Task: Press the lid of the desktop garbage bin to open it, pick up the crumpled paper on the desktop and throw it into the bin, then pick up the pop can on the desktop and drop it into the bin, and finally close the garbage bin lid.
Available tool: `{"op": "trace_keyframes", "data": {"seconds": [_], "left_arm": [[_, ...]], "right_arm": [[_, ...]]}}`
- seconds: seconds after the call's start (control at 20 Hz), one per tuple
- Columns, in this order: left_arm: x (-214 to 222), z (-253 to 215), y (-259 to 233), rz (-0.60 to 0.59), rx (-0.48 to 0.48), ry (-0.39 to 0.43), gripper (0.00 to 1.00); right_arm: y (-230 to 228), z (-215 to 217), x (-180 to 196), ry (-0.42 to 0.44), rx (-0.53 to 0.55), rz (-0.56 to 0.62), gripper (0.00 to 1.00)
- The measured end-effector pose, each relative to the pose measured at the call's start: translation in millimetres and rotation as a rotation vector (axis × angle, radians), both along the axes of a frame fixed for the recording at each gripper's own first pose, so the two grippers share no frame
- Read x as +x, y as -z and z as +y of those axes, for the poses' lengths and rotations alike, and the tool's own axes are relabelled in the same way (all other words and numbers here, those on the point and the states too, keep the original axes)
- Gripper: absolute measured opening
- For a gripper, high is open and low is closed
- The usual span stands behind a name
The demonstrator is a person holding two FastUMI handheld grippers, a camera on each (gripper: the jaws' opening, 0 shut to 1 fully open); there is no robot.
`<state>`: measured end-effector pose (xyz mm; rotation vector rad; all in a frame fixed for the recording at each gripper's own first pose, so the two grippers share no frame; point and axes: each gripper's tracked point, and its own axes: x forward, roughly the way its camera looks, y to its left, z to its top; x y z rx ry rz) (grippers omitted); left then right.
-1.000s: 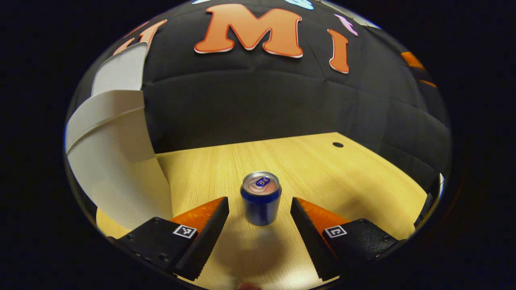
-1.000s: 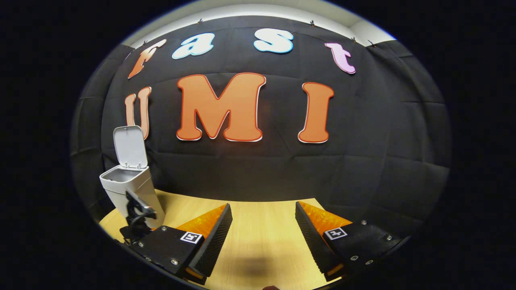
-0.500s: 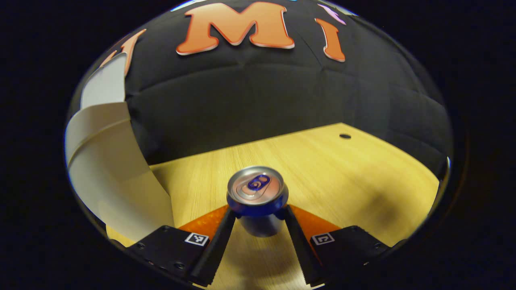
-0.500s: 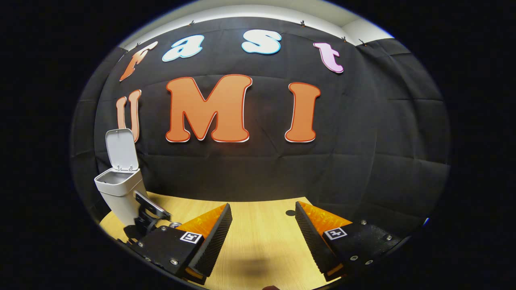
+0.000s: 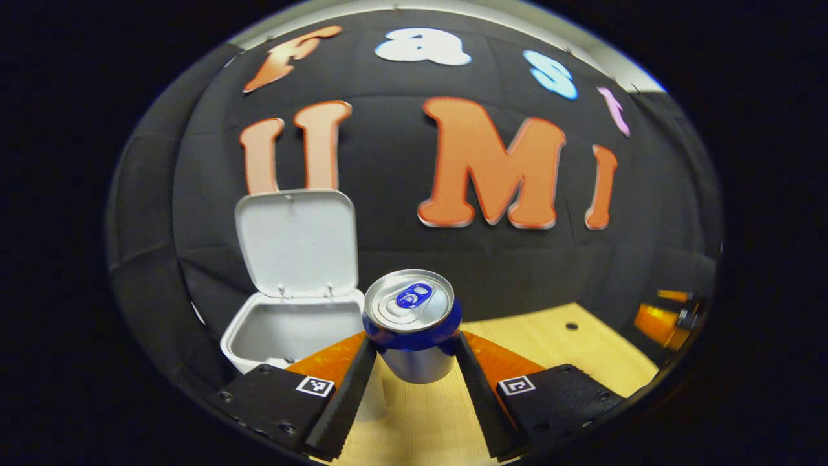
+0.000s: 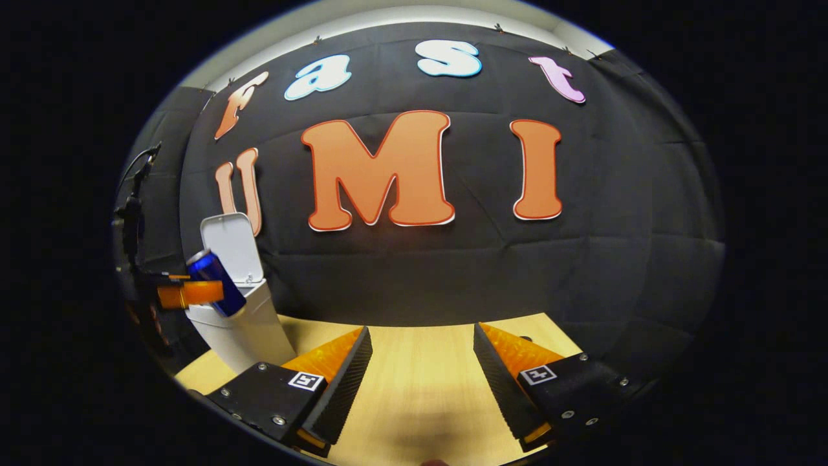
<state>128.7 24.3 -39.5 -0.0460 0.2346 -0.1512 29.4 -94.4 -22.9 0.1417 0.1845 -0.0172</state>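
A blue and silver pop can (image 5: 412, 323) is held off the desk, with my left gripper (image 5: 414, 349) shut on its body. Just behind and to the left stands the white bin (image 5: 284, 330), its lid (image 5: 297, 243) swung up and open. In the right gripper view the can (image 6: 217, 281) hangs tilted at the bin's (image 6: 252, 327) rim, in front of the raised lid (image 6: 233, 249), with the left gripper (image 6: 191, 293) clamped on it. My right gripper (image 6: 420, 336) is open with nothing between its fingers, low over the wooden desk (image 6: 420, 388).
The black cloth wall closes off the back of the desk. A small dark hole (image 5: 567, 325) sits in the desk top at the far right. The other gripper (image 5: 666, 320) shows at the right edge of the left gripper view.
My left gripper shut on the can, lifted it off the desk and swung left toward the open bin. The right gripper stayed open and hardly moved.
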Motion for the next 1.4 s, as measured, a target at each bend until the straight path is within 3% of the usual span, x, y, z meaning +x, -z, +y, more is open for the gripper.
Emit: {"op": "trace_keyframes", "data": {"seconds": [0.1, 0.25, 0.55, 0.65, 0.75, 1.05, 1.2, 1.4], "left_arm": [[19.5, 34.2, -2.0, -0.02, 0.042, -0.086, 0.77], [56.7, 72.3, 11.4, -0.007, 0.052, -0.135, 0.77], [81.3, 72.7, 65.8, 0.108, 0.027, -0.183, 0.84], [84.2, 80.6, 36.1, 0.019, 0.068, -0.205, 0.92], [90.3, 86.3, -2.1, -0.083, 0.105, -0.218, 0.91], [124.2, 93.0, -92.2, -0.193, 0.073, -0.227, 0.9], [156.5, 101.4, -123.2, -0.196, 0.053, -0.22, 0.9], [189.2, 117.7, -113.9, -0.124, 0.01, -0.26, 0.91]], "right_arm": [[-1.1, 2.2, 0.3, -0.005, 0.006, -0.013, 0.94], [-0.1, 1.8, 0.4, -0.002, 0.008, -0.015, 0.94], [6.2, -24.2, -6.5, 0.061, 0.005, -0.007, 0.94], [12.3, -40.8, -10.9, 0.1, 0.01, 0.009, 0.94], [15.8, -48.5, -12.6, 0.121, 0.014, 0.019, 0.94], [8.8, -47.4, -17.4, 0.124, 0.001, 0.004, 0.94], [9.0, -44.5, -20.2, 0.119, 0.0, 0.008, 0.94], [6.9, -48.5, -26.2, 0.133, -0.002, 0.004, 0.94]]}}
